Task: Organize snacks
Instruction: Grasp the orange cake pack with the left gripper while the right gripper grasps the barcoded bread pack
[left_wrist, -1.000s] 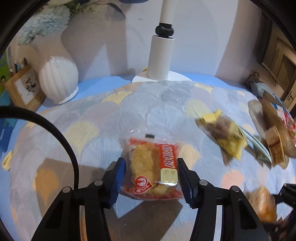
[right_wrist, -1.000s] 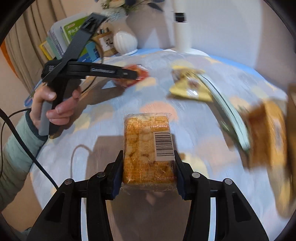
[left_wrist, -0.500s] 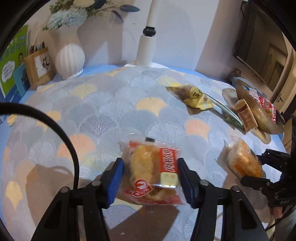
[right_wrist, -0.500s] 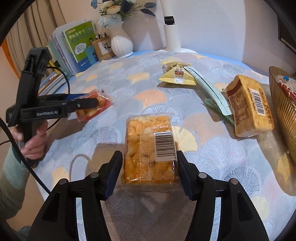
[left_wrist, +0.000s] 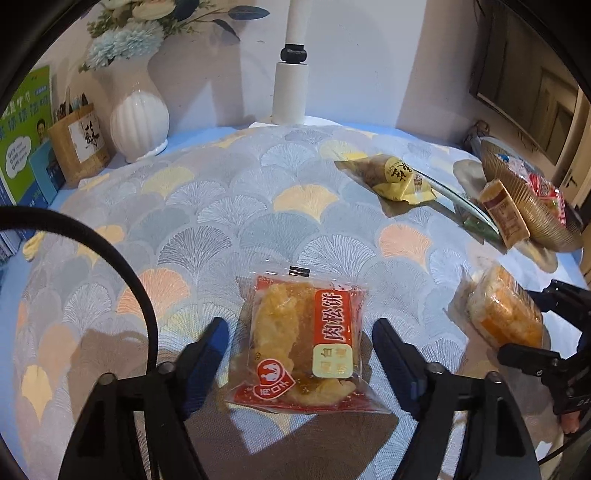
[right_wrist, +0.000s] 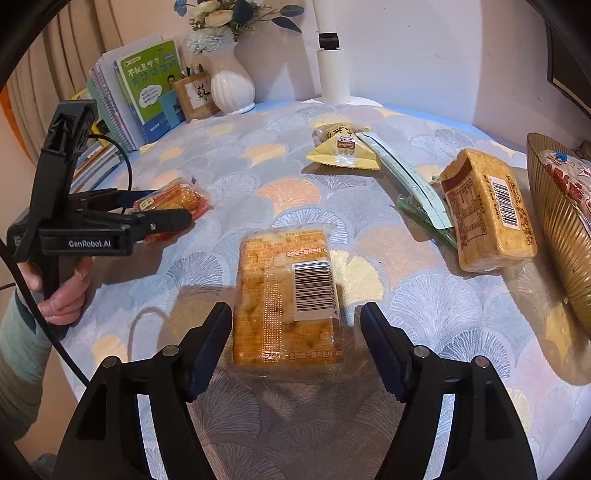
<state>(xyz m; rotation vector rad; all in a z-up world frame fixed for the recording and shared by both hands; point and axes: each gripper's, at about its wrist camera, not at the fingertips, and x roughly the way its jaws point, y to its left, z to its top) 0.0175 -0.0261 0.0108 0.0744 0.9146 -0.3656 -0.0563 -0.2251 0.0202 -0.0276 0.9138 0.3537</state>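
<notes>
Well short of the basket (right_wrist: 554, 236), both my left gripper (left_wrist: 299, 345) and right gripper (right_wrist: 297, 330) have just been opening, pads clear of the red pastry packet (left_wrist: 303, 339) and orange cake pack (right_wrist: 284, 295) lying between them on the tablecloth (right_wrist: 424, 314), so I risk leaving these snacks unsorted.

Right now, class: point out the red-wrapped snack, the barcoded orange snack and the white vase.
red-wrapped snack (left_wrist: 306, 339), left wrist view, wrapper middle
barcoded orange snack (right_wrist: 284, 295), right wrist view, top face
white vase (left_wrist: 138, 118), left wrist view, ribbed belly

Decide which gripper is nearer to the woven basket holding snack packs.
Right. The right gripper straddles an orange cake pack not far from the woven basket; the left gripper sits across the table, further away.
</notes>
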